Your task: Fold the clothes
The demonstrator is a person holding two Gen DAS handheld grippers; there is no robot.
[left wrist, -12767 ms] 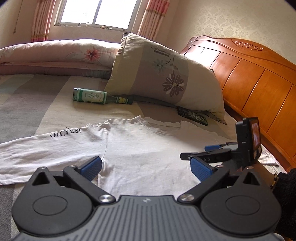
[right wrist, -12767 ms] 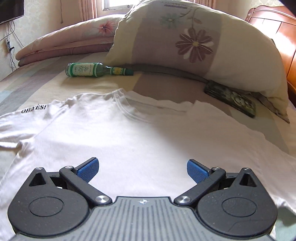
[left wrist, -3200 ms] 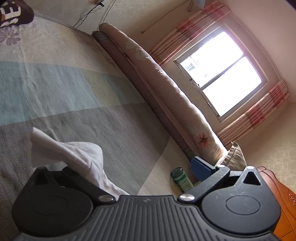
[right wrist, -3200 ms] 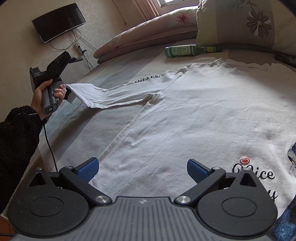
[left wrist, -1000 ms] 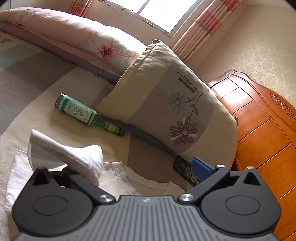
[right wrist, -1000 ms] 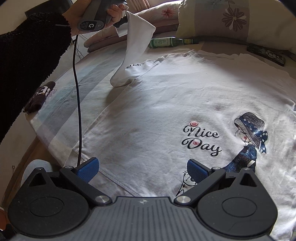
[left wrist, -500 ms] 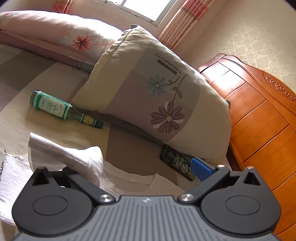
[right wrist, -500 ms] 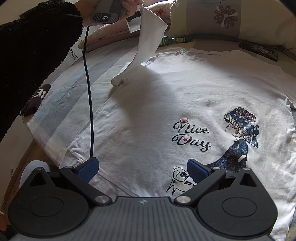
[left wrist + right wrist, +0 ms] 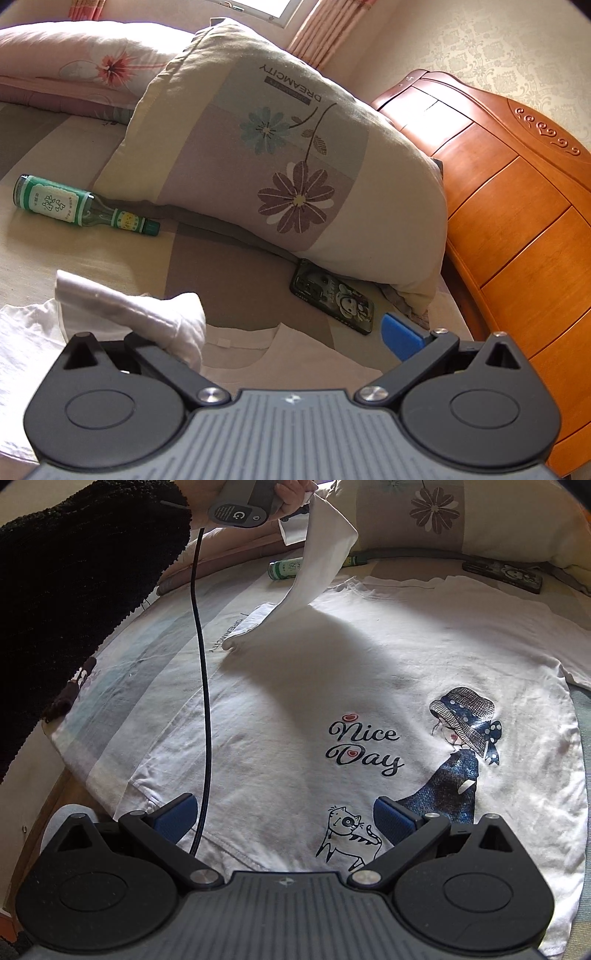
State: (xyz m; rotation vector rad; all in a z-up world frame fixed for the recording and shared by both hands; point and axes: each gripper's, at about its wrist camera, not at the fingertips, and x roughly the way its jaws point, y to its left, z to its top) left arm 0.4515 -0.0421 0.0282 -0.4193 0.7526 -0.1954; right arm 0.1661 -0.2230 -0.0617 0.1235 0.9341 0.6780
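Left gripper (image 9: 291,325): jaws wide, sleeve cuff (image 9: 147,314) snagged on one finger; right gripper (image 9: 284,812) open, empty. White long-sleeve tee (image 9: 369,672) is light, limp (grab hems/cuffs).

My left wrist camera sits low over the shirt's collar end, facing the pillow (image 9: 280,177) and headboard (image 9: 517,229) at close range. My right wrist camera sits at the hem end, higher, facing up the length of the shirt (image 9: 332,672) toward that pillow. Both views share the green bottle (image 9: 81,206), the phone (image 9: 332,301), the pillow and the raised sleeve (image 9: 321,557).
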